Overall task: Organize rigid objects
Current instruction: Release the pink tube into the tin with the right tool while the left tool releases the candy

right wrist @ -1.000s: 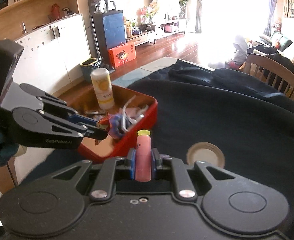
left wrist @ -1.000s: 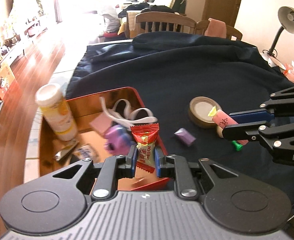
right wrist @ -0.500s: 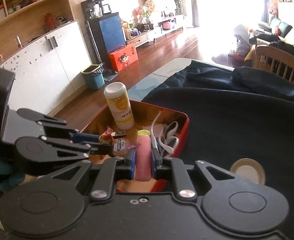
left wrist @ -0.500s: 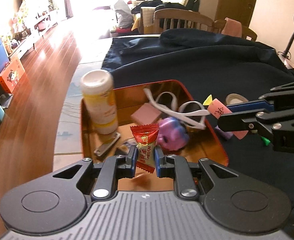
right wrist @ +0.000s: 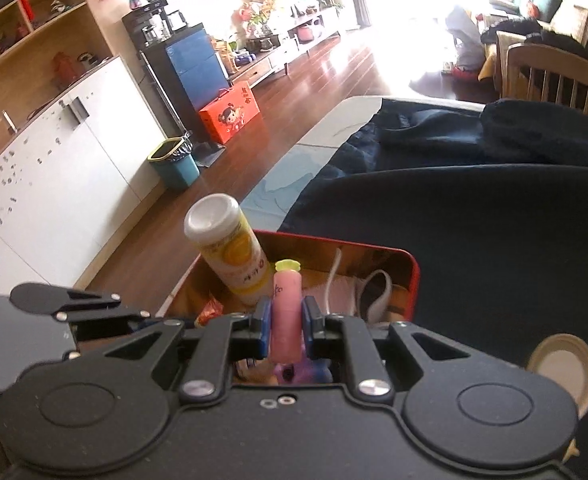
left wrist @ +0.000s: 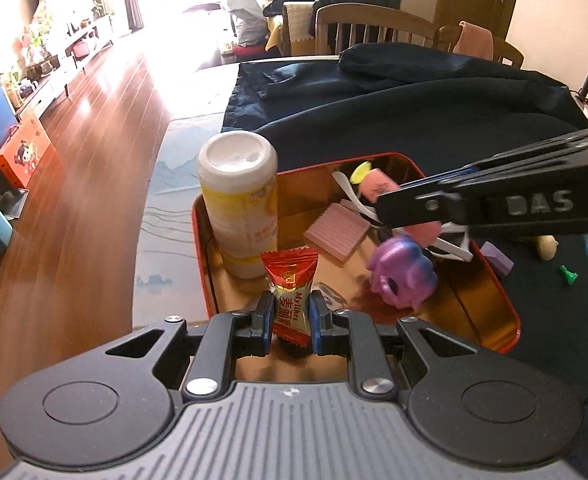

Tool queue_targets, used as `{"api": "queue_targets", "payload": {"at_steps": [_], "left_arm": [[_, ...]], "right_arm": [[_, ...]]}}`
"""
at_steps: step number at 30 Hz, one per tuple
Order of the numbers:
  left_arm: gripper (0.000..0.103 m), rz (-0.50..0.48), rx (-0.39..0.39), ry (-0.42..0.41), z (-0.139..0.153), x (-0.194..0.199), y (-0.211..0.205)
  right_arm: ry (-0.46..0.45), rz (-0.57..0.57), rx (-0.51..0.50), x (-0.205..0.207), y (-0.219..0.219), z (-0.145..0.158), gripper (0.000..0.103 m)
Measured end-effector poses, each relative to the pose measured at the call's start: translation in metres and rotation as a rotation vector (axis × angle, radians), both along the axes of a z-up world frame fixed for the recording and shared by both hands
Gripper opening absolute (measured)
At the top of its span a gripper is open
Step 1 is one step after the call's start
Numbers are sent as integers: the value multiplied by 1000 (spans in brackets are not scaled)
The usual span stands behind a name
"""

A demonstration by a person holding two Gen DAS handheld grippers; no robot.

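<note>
My left gripper (left wrist: 290, 314) is shut on a red wrapped candy (left wrist: 291, 288), held over the near left part of the red tin (left wrist: 508, 312). My right gripper (right wrist: 286, 322) is shut on a pink tube with a yellow-green cap (right wrist: 286, 312). In the left wrist view that pink tube (left wrist: 378, 186) hangs over the tin's far side, with the right gripper reaching in from the right. Inside the tin stand a yellow bottle with a white cap (left wrist: 239, 208), a pink pad (left wrist: 336, 234), a purple toy (left wrist: 402, 272) and white straps (left wrist: 354, 200).
On the dark blue cloth (left wrist: 434, 120) right of the tin lie a purple block (left wrist: 498, 260), a small green piece (left wrist: 568, 274) and a beige bit (left wrist: 546, 244). A round beige lid (right wrist: 562, 364) sits right of the tin. The table edge drops to wooden floor on the left.
Both grippers have moved from over the cloth to over the red tin, still gripping the candy and the pink tube. The right gripper has rolled and now crosses above the tin's contents.
</note>
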State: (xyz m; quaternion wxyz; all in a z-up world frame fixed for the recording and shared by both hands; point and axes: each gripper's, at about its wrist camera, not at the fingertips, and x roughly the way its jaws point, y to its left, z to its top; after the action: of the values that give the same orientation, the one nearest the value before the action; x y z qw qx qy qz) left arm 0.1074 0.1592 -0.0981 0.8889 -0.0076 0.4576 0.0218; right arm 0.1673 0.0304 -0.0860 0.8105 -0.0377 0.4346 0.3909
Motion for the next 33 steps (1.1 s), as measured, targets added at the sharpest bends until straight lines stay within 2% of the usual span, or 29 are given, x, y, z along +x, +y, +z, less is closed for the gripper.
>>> {"api": "queue_targets", "payload": {"at_steps": [6, 22, 33], "left_arm": [[17, -5, -11, 28, -6, 10, 10], [18, -23, -24, 81, -22, 26, 16], [18, -26, -12, 86, -21, 26, 12]], "right_arm": [[12, 4, -42, 7, 21, -14, 15], [54, 18, -114, 15, 34, -36, 17], [24, 6, -70, 8, 24, -19, 24]]}}
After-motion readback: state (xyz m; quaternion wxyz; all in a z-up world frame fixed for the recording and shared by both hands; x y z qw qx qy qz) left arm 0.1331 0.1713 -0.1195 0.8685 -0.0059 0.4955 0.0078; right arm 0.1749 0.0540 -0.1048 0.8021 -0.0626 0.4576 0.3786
